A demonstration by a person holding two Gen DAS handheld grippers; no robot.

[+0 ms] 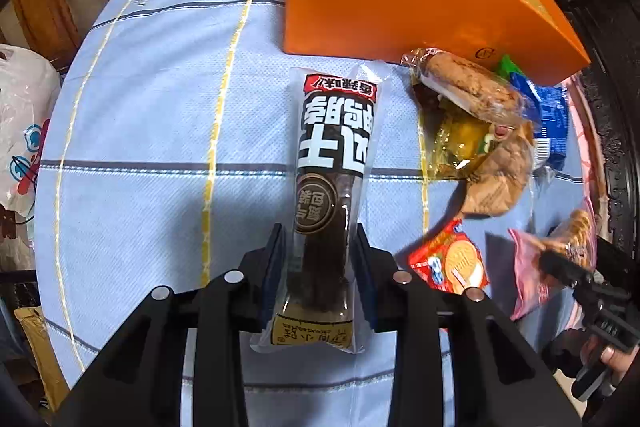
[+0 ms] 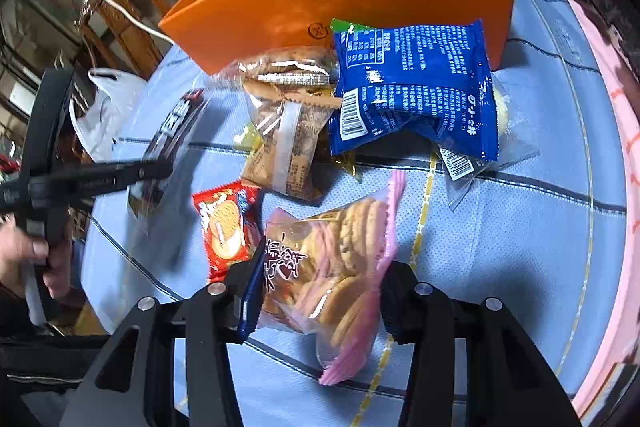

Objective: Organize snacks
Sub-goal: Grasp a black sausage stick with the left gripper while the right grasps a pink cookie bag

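Gripping a long dark sausage packet (image 1: 334, 187) near its lower end, the left tongs (image 1: 318, 251) have narrowed onto it, both pads pressed against its clear wrapper above the desk (image 1: 140, 147). The right tongs (image 2: 320, 291) pinch a pink-edged biscuit bag (image 2: 336, 259) between their 2 pads. Just beside that bag lies a small red cracker packet (image 2: 226, 227). Farther on, a brown wrapped snack (image 2: 284, 139) and a blue packet (image 2: 412, 87) sit heaped against the outside wall of the orange box (image 2: 280, 15), which stands at the far side of the blue cloth.
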